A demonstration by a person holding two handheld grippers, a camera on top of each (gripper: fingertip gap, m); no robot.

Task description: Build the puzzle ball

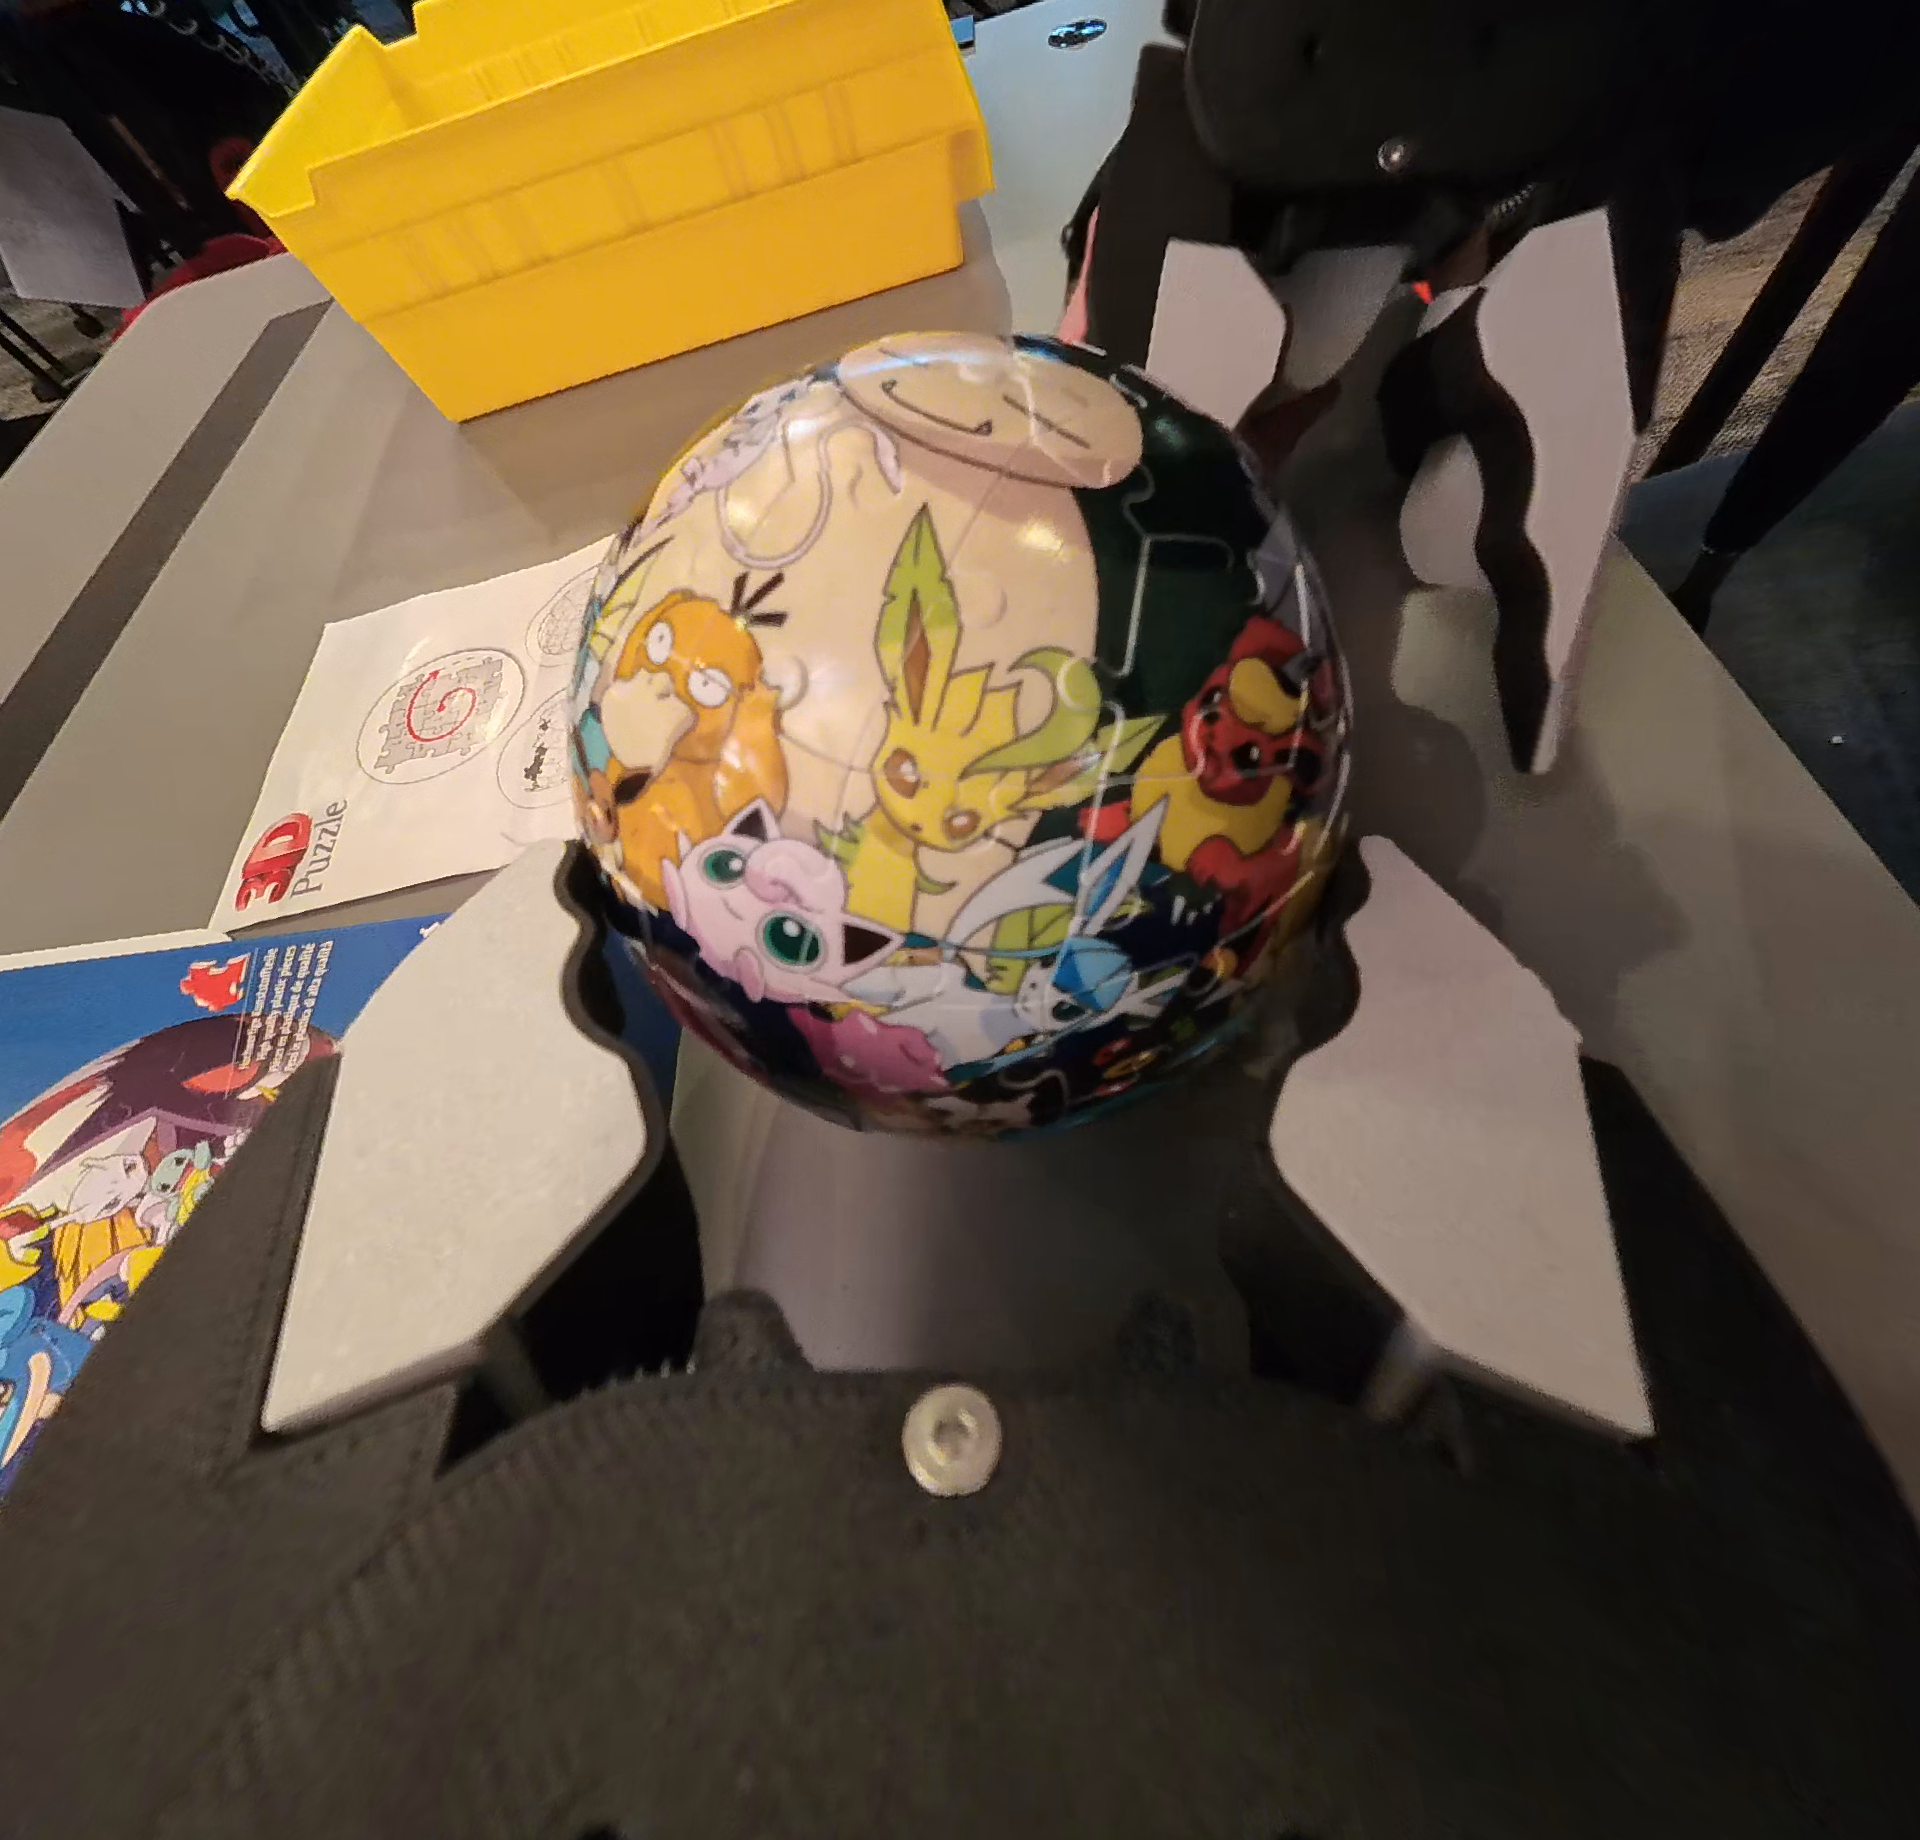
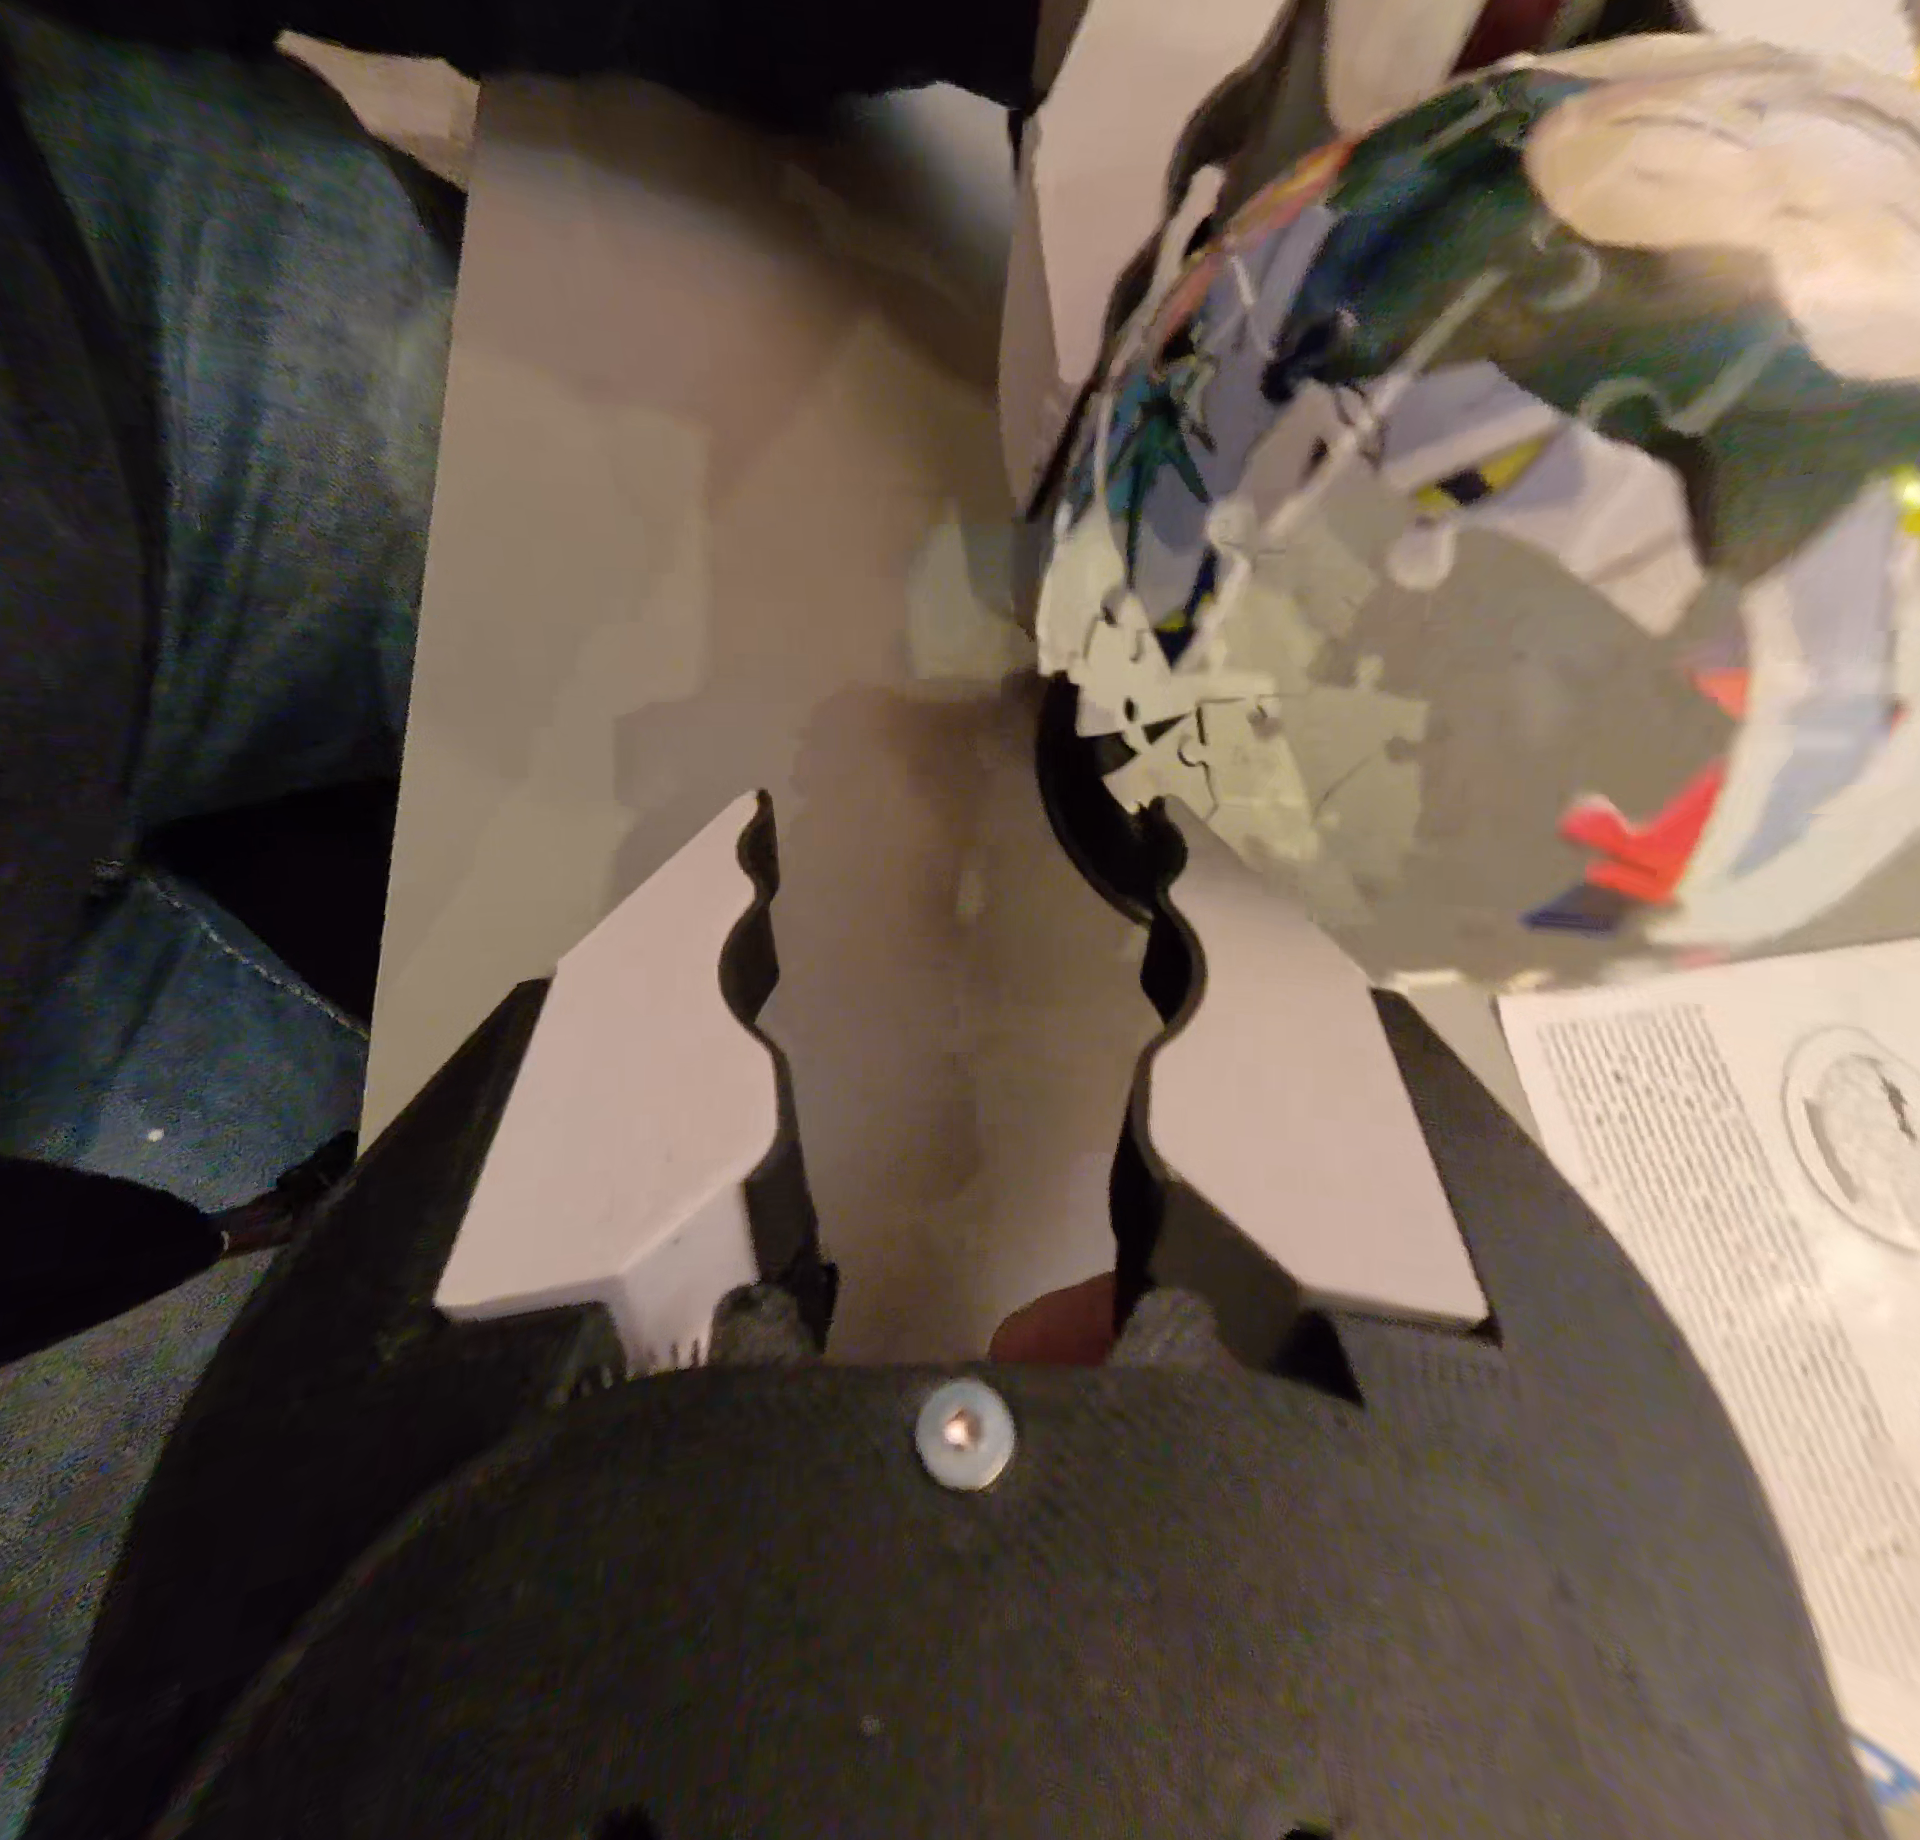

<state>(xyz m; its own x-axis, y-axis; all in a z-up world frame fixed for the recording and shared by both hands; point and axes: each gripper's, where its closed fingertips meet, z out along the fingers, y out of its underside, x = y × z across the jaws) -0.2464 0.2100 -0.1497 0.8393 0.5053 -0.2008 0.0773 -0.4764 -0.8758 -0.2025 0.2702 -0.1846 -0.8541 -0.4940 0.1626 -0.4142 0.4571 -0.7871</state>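
Puzzle ball (image 1: 956, 741) gripped in left tongs (image 1: 961, 917); right tongs (image 2: 961, 834) empty, parted.

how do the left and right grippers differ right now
The left gripper is spread wide with the puzzle ball held between its fingers; the right gripper holds nothing, with only bare table between its narrower, parted fingers. The left is centred on the ball; the right sits beside it. Both have black bodies and white fingers with wavy edges.

Puzzle ball (image 1: 956, 741) between left claw (image 1: 961, 897) fingers
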